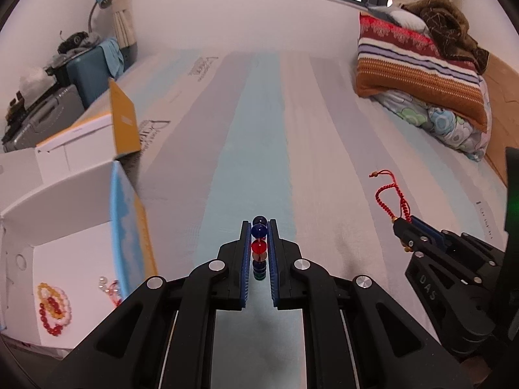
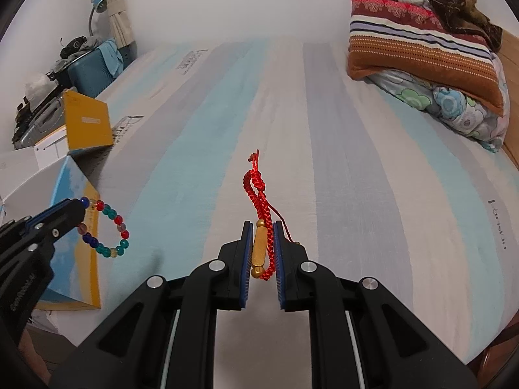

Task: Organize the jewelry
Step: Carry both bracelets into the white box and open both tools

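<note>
The left gripper (image 1: pixel 258 227) is pinching a bead bracelet (image 1: pixel 259 247) between its pads; the right gripper (image 2: pixel 262 228) is clamping a red cord bracelet (image 2: pixel 261 243), both hanging above the bed (image 1: pixel 292 123).

Bedroom: bed (image 2: pixel 292 113), folded bedding (image 2: pixel 421 52)

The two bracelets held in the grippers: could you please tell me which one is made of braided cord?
The red braided cord bracelet with gold tube bead, in the right gripper; the left gripper holds a multicoloured glass bead bracelet.
</note>
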